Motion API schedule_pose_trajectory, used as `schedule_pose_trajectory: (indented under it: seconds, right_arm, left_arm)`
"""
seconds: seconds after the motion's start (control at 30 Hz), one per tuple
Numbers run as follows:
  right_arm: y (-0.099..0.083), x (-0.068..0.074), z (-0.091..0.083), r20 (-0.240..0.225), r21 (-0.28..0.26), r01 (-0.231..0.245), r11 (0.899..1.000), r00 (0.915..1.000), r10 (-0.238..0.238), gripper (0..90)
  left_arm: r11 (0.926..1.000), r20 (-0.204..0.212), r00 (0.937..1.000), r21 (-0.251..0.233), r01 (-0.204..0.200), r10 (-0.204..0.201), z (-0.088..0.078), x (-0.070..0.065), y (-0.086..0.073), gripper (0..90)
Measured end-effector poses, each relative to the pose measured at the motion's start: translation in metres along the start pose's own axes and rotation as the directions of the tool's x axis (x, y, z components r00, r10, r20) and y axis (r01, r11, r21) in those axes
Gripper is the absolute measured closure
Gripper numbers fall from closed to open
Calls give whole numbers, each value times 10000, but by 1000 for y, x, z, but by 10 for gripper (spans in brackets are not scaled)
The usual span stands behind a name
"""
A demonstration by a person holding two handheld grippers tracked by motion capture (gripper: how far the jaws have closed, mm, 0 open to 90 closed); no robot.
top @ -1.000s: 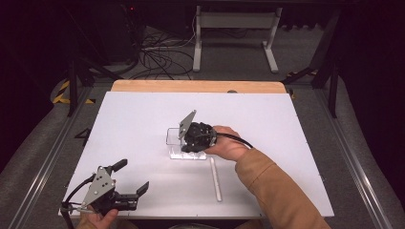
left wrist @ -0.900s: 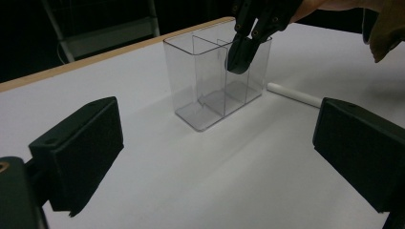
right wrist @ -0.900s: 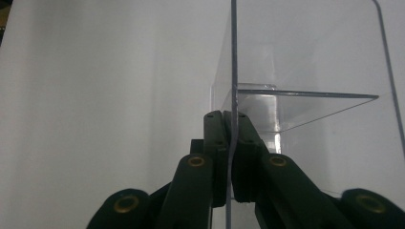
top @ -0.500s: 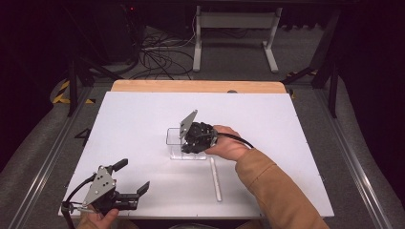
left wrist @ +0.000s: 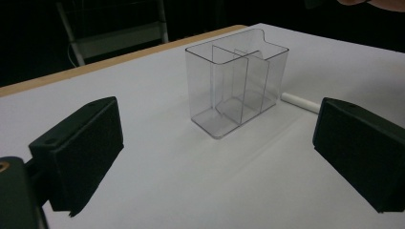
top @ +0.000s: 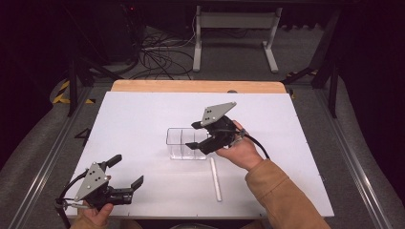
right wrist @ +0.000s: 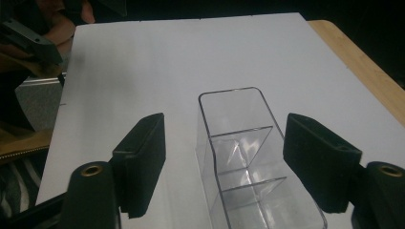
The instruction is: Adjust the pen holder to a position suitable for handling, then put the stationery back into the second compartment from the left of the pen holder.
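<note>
A clear plastic box (top: 180, 143) with several compartments stands upright in the middle of the white table (top: 143, 119). My right gripper (top: 192, 135) hovers over the box's right end. Its jaws have just been opening and now stand apart. In the right gripper view the box (right wrist: 248, 162) lies below and between the pads (right wrist: 143, 162), which do not touch it. A white stick (top: 216, 179) lies flat in front of the box. My left gripper (top: 128, 170) rests open near the front left corner. It faces the box (left wrist: 236, 86) and the stick (left wrist: 301, 102) from a distance.
The table's wooden far edge (top: 196, 86) runs behind the white surface. Beyond it are a metal stand (top: 234, 28) and cables on the floor. Bare white surface surrounds the box on its left and far sides.
My right gripper, shut at the box's right end before, has opened and lifted back to the right. The box stays in place. The left gripper has not moved.
</note>
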State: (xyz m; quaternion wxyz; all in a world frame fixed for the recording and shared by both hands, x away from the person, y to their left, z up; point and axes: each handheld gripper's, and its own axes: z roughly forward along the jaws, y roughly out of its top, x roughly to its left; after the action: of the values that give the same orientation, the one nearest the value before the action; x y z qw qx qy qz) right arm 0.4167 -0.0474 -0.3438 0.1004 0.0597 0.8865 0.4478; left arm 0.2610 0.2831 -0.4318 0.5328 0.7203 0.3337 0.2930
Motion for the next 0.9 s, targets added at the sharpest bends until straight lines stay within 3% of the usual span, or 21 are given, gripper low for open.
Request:
schedule_pose_trajectory:
  seconds: [0.3, 0.6, 0.77, 0.9]
  right_arm:
    - [-9, 10, -30, 740, -952, -254, 9951, 9967, 325, 186]
    - [-14, 10, -41, 949, -1377, -752, 9876, 9915, 887, 82]
    - [-18, 16, -44, 969, -1284, -946, 9872, 9895, 1074, 81]
    - [-24, 25, -55, 1459, -1643, -1041, 9809, 9809, 1286, 86]
  left_arm:
    - [9999, 34, 9999, 11, -150, 150, 3, 1, 1, 38]
    - [9998, -3, 9998, 33, -219, 219, 3, 0, 2, 38]
    - [9996, 8, 9996, 90, -266, 266, 1, 0, 2, 38]
    - [9997, 62, 9996, 35, -261, 260, -2, 0, 1, 38]
